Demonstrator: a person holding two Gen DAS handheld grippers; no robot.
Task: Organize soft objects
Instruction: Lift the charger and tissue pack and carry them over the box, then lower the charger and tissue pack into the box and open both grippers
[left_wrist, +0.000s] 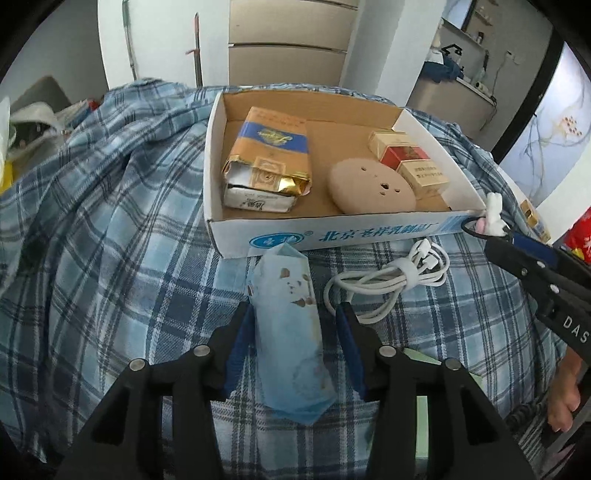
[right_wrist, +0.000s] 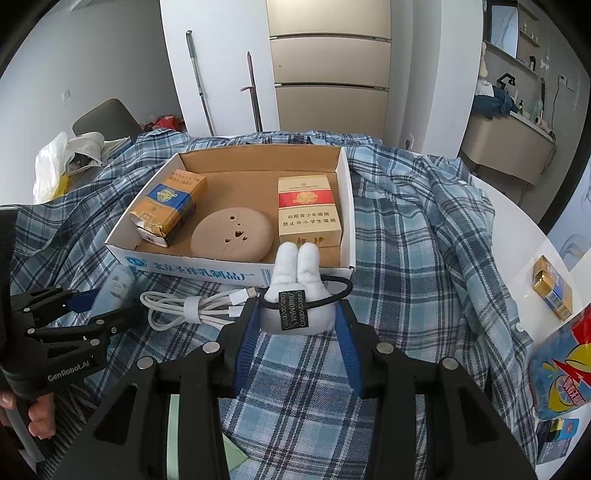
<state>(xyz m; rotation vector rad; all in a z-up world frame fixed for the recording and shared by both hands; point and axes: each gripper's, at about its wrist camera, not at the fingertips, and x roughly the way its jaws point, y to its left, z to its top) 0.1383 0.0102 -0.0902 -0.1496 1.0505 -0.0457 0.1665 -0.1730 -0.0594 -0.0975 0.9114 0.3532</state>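
A blue plaid cloth (right_wrist: 424, 236) covers the table, rumpled at its left and far edges. On it, toward the far edge, sits a shallow cardboard tray (left_wrist: 332, 236) with white outer walls and blue print along its near wall. Inside, at the left, two soft cigarette packs (left_wrist: 266, 158) lie stacked, an orange-and-blue one on a white one. A round tan pad (left_wrist: 371, 184) lies by the near wall, and a red-and-cream cigarette box (right_wrist: 308, 210) stands at the right wall.

Just in front of the tray's near wall lies a coiled white cable (left_wrist: 388, 282), bound with a white strap.

The left gripper (left_wrist: 293, 325) has its jaws spread around a pale blue tissue pack (left_wrist: 291, 339) printed with a small animal. The pack lies on the cloth, its far end reaching the tray's near wall. The left pad touches its side and the right pad stands clear — no squeeze is visible.

The right gripper (right_wrist: 297, 317) pinches a small white plush rabbit (right_wrist: 297, 284) with a black elastic loop around it, at the tray's near right corner.

At the table's right edge — on bare white surface — lie a gold-and-blue pack (right_wrist: 552, 288) and a colourful bag (right_wrist: 563, 369).
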